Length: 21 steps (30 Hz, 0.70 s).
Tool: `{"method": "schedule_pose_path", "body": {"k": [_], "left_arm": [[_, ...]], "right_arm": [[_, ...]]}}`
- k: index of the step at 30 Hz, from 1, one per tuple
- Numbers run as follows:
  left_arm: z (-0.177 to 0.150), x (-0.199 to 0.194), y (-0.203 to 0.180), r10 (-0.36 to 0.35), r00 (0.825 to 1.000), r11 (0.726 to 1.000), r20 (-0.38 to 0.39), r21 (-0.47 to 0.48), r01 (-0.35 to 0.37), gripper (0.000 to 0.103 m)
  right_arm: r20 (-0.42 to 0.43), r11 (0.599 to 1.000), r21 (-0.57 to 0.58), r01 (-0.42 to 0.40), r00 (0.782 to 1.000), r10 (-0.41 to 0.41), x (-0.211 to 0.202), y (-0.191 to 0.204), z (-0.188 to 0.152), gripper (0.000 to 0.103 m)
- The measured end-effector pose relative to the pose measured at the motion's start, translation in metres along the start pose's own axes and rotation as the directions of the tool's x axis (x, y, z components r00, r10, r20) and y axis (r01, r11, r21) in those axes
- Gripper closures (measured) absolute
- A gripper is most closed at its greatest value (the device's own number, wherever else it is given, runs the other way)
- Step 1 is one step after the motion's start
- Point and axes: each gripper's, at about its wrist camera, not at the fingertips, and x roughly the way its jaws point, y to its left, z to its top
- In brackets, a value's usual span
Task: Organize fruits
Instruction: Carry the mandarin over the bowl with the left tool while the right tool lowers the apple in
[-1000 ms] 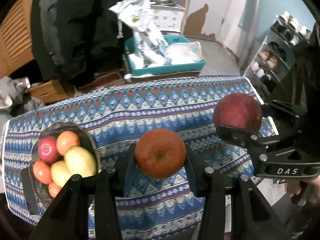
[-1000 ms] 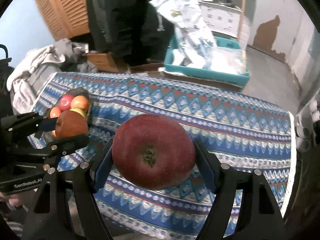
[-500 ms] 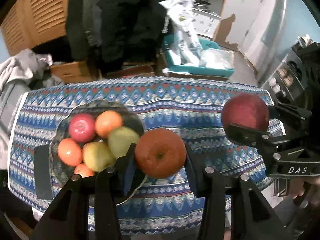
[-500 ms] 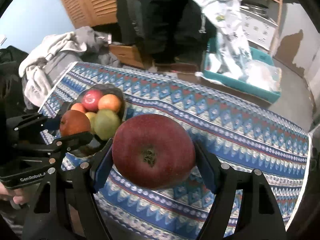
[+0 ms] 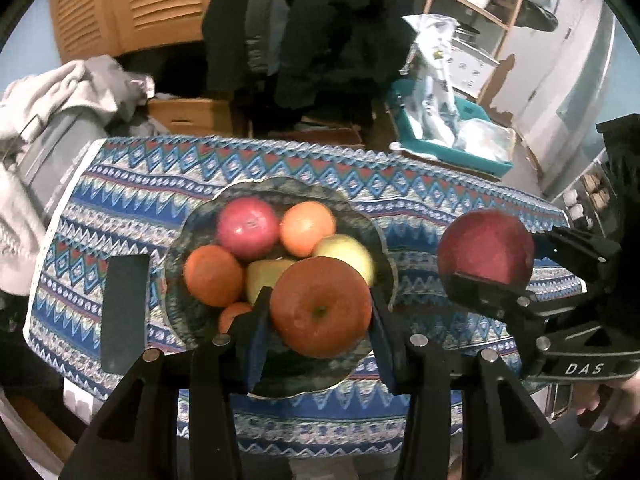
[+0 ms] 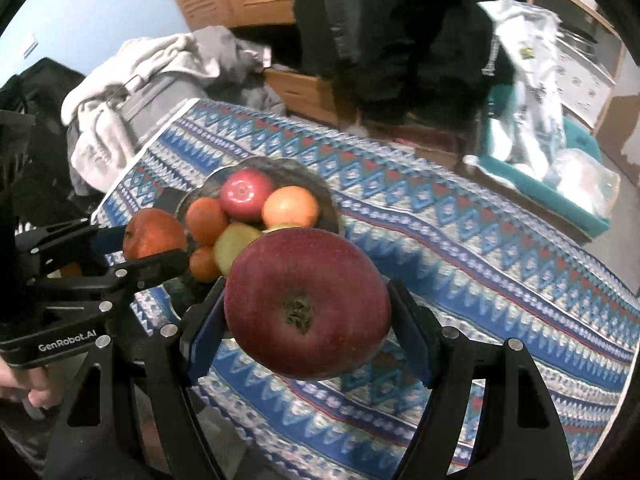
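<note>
My left gripper [image 5: 318,312] is shut on an orange-red apple [image 5: 320,308], held over the near side of a dark scalloped fruit plate [image 5: 188,240]. The plate carries a pink-red apple [image 5: 248,226], oranges [image 5: 306,226] and yellow-green fruits [image 5: 348,254]. My right gripper [image 6: 306,312] is shut on a big dark red apple [image 6: 306,300], which hangs to the right of the plate [image 6: 326,200] above the patterned tablecloth [image 6: 480,240]. In the right wrist view the left gripper [image 6: 140,248] with its apple [image 6: 154,236] shows at the plate's left side. The right gripper [image 5: 496,268] with the dark red apple [image 5: 486,244] also appears in the left wrist view.
A black flat rectangle [image 5: 122,312] lies on the cloth left of the plate. Behind the table stand a teal bin [image 5: 452,148] with plastic bags, cardboard boxes [image 5: 192,116], hanging dark clothes [image 5: 320,20] and a pile of grey laundry [image 5: 52,96] at the left.
Both grippers have travelled left across the table with their apples. The plate, once at the far left of both views, now lies directly under the left gripper's apple and nearer the right one.
</note>
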Motion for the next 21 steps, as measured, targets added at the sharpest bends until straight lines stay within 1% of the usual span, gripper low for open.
{"method": "schedule_pose_path", "body": {"k": [7, 11, 15, 18, 21], "left_arm": [[-0.012, 0.006, 0.030, 0.024, 1.000, 0.998, -0.020, -0.050, -0.025, 0.057], [-0.017, 0.015, 0.042, 0.067, 0.997, 0.996, -0.038, -0.053, -0.069, 0.057], [-0.022, 0.022, 0.056, 0.066, 0.996, 0.994, -0.063, -0.078, -0.071, 0.057], [-0.026, 0.025, 0.064, 0.079, 0.994, 0.993, -0.071, -0.085, -0.084, 0.057], [-0.029, 0.029, 0.071, 0.072, 0.994, 0.992, -0.087, -0.099, -0.081, 0.057]], "right_arm": [[-0.062, 0.999, -0.040, -0.037, 0.997, 0.035, 0.035, 0.027, 0.002, 0.027], [-0.095, 0.997, -0.059, -0.052, 0.994, 0.047, 0.054, 0.040, 0.001, 0.027], [-0.134, 0.996, -0.062, -0.066, 0.989, 0.057, 0.072, 0.047, -0.001, 0.027], [-0.152, 0.996, -0.059, -0.071, 0.987, 0.061, 0.083, 0.050, -0.001, 0.027], [-0.167, 0.995, -0.058, -0.075, 0.984, 0.065, 0.091, 0.053, -0.001, 0.027]]}}
